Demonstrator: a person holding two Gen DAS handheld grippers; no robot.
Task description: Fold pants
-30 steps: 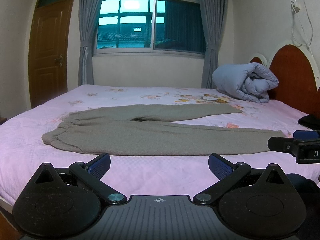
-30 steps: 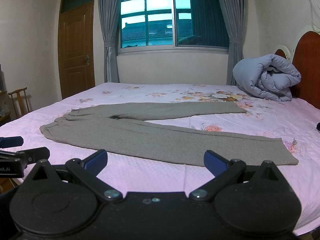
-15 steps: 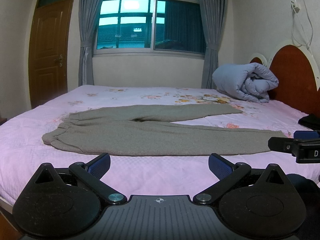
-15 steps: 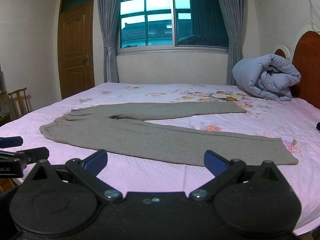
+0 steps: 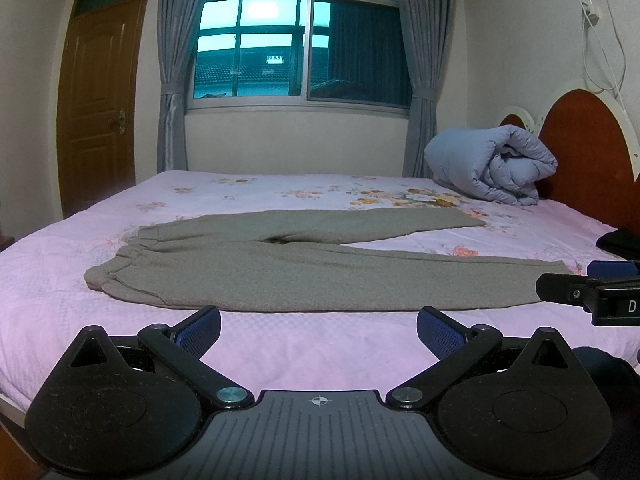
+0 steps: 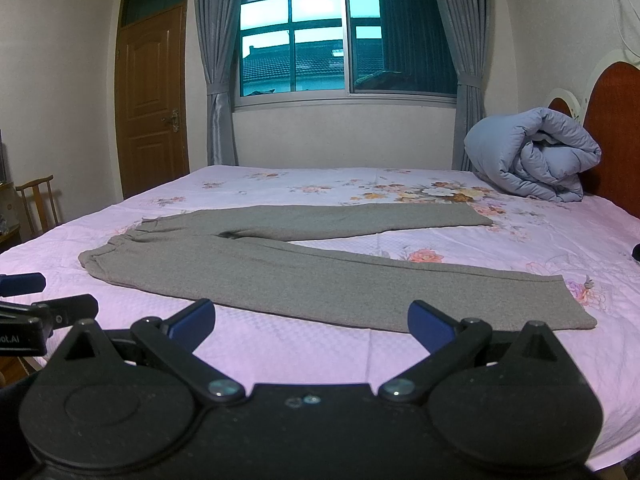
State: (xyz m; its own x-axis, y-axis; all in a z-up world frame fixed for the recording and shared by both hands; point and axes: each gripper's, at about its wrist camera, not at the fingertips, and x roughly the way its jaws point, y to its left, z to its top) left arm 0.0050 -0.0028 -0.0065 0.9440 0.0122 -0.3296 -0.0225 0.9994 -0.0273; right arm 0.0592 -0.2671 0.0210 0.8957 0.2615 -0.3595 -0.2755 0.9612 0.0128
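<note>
Both tongs hover spread wide and empty over the bed's near edge: left tongs (image 5: 319, 326), then right tongs (image 6: 311, 319). Beyond them grey pants (image 5: 304, 264) lie flat on the pink bed (image 5: 280, 344), waistband leftward, legs running right toward a rolled blue duvet (image 5: 490, 164).

The gray pants (image 6: 304, 264) lie flat on the pink bed (image 6: 540, 240), with the waist to the left and the two legs spread apart to the right. The right gripper (image 6: 311, 320) is near the bed's front edge, its blue fingers (image 6: 192, 320) wide apart and holding nothing. A rolled blue blanket (image 6: 532, 152) sits by the headboard (image 6: 616, 132).
</note>
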